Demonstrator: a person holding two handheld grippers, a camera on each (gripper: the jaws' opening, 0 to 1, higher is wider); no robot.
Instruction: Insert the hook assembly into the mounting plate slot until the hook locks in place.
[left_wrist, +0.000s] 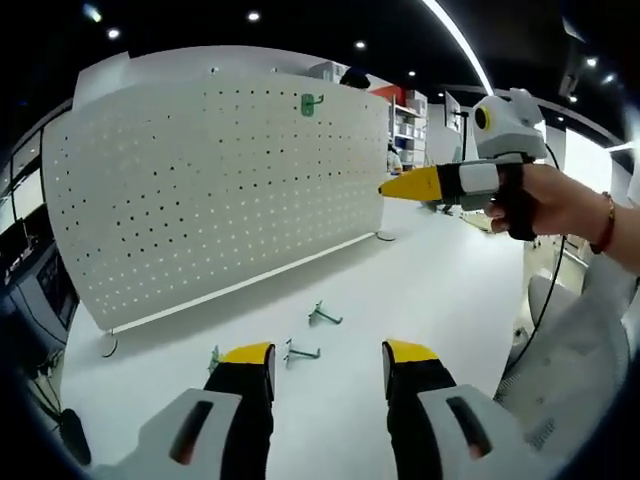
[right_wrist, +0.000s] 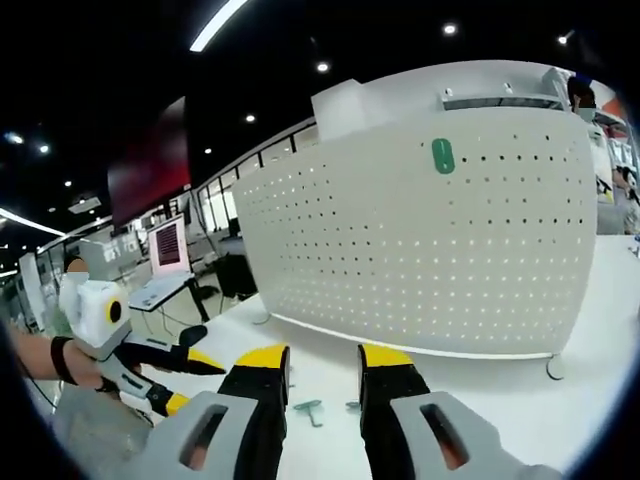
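A white pegboard panel (left_wrist: 220, 190) stands upright on the white table (left_wrist: 420, 290), with one green hook (left_wrist: 311, 103) mounted near its top. Three loose grey-green hooks lie on the table before it: one (left_wrist: 323, 316), a second (left_wrist: 300, 352) and a third (left_wrist: 214, 357). My left gripper (left_wrist: 328, 358) hovers open just short of them, nothing between its yellow-tipped jaws. My right gripper (left_wrist: 385, 189), held by a hand, hangs beside the panel's right end. In the right gripper view the right gripper (right_wrist: 323, 362) is open and faces the pegboard (right_wrist: 430, 240) and its green hook (right_wrist: 443, 156). The left gripper (right_wrist: 190, 383) is low on the left.
Round feet (left_wrist: 108, 345) (right_wrist: 555, 368) hold the panel up at its ends. Two loose hooks (right_wrist: 310, 410) (right_wrist: 352, 405) lie beyond my right jaws. A desk with a monitor (right_wrist: 168, 245) and shelving (left_wrist: 410, 120) stand beyond the table. A person's sleeve (left_wrist: 590, 350) is at the right.
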